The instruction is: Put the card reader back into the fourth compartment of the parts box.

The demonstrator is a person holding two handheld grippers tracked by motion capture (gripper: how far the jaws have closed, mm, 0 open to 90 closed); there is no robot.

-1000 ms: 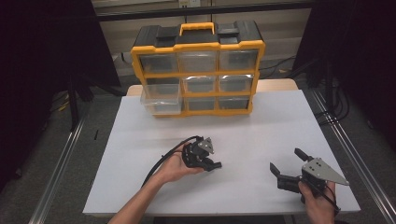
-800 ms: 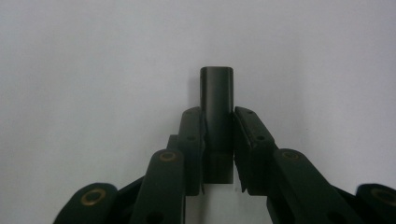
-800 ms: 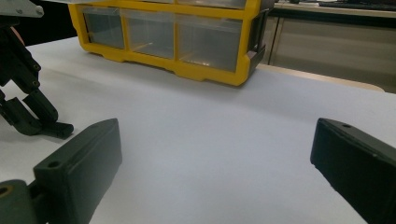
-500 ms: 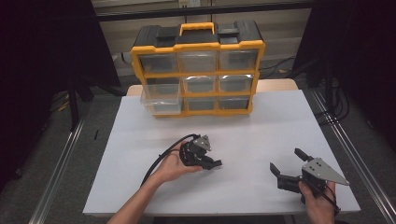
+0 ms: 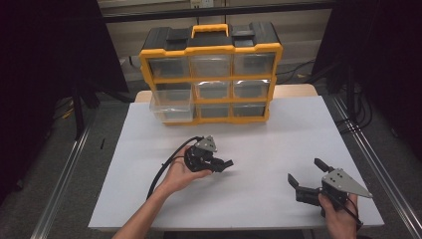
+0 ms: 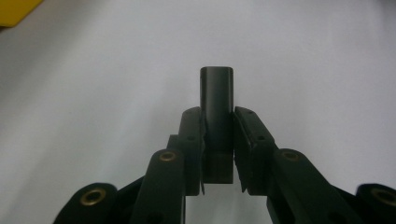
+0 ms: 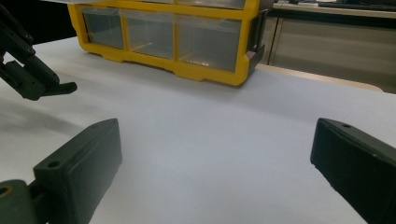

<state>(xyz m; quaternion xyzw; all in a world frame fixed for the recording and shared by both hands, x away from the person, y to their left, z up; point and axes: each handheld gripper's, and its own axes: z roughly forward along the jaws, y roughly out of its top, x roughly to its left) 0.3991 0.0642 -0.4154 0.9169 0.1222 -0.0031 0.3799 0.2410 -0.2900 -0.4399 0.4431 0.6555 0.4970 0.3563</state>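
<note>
My left gripper (image 5: 215,162) hovers over the middle of the white table (image 5: 278,129), held in a hand. It is shut on a small black bar (image 6: 216,98), which sticks out past the fingertips (image 6: 190,135) and also shows as the black bar (image 5: 228,163) in the high view. My right gripper (image 5: 306,172) is at the front right of the table, open, with nothing between its fingers. From the right gripper view (image 7: 217,154) the left gripper (image 7: 32,77) shows at far left.
A yellow and black drawer organizer (image 5: 211,74) stands at the back of the table; its clear left middle drawer (image 5: 171,107) is pulled out. The organizer (image 7: 168,37) also appears in the right gripper view. A black cable (image 5: 161,174) trails from the left gripper.
The left gripper's tip has swung slightly away from the front edge with the black bar still in it. The right gripper has not moved.
</note>
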